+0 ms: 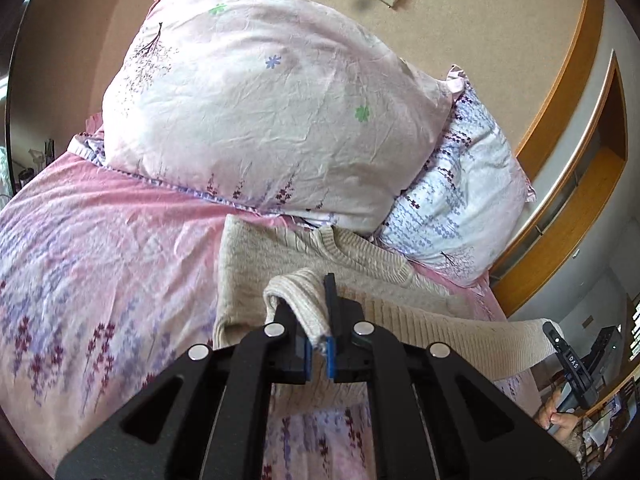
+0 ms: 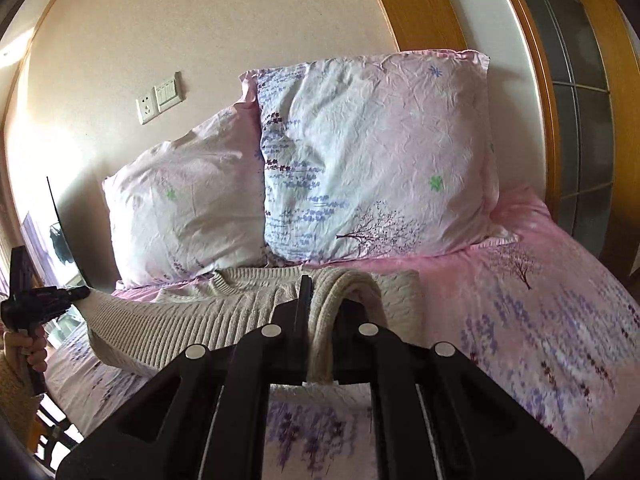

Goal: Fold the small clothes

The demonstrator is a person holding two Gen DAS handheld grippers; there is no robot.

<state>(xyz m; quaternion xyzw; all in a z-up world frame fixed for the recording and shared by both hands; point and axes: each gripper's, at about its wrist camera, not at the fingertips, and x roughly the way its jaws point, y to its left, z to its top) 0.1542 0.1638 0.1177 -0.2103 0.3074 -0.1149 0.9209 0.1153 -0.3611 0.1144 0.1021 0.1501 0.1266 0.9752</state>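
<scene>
A beige knit sweater [image 1: 256, 256] lies on the pink floral bedsheet [image 1: 100, 240], collar toward the pillows, with its near edge lifted off the bed. My left gripper [image 1: 308, 300] is shut on one corner of that edge, and the knit drapes over its left finger. At the far right of the left wrist view, my right gripper [image 1: 554, 332] holds the other end, so the ribbed edge stretches between the two. In the right wrist view, my right gripper [image 2: 324, 300] is shut on a fold of the sweater [image 2: 192, 320]. The left gripper [image 2: 80, 292] holds the far corner at the left.
Two floral pillows [image 1: 260, 100] [image 1: 460, 200] lean against the wall just behind the sweater. Wall switches [image 2: 160, 96] are above them. A wooden door frame [image 2: 536, 100] runs along the bed's right side. A person's hand [image 2: 32, 348] grips the left tool.
</scene>
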